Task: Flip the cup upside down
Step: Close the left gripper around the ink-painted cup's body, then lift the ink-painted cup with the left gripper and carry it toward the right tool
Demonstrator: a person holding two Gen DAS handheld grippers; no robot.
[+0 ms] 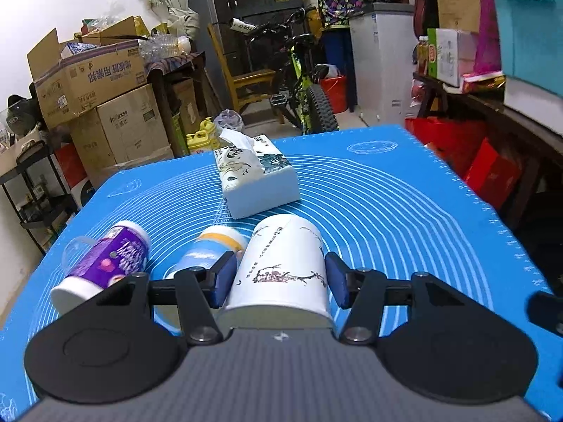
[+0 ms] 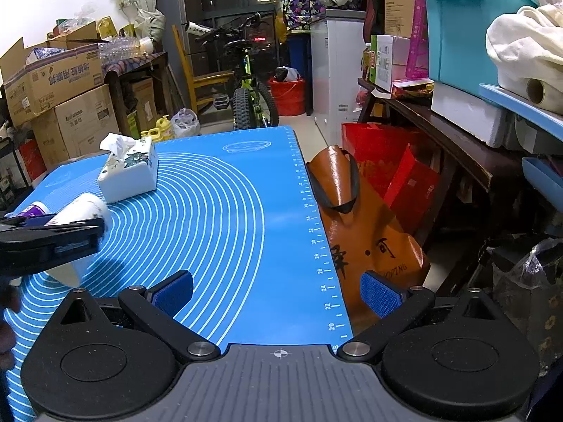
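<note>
A white paper cup (image 1: 281,267) with a plum-branch print lies on its side between the blue pads of my left gripper (image 1: 279,277), its bottom pointing away from the camera. The left pad touches the cup; a narrow gap shows at the right pad. In the right wrist view the cup (image 2: 82,209) shows at the left edge with the left gripper's black finger across it. My right gripper (image 2: 278,293) is open and empty above the blue mat (image 2: 225,211), near its right edge.
A tissue box (image 1: 258,184) stands behind the cup. A purple-labelled container (image 1: 105,263) and a blue-and-yellow one (image 1: 207,251) lie to the cup's left. An orange bag (image 2: 362,232) and red bags sit right of the table. Boxes, a bicycle and shelves stand beyond.
</note>
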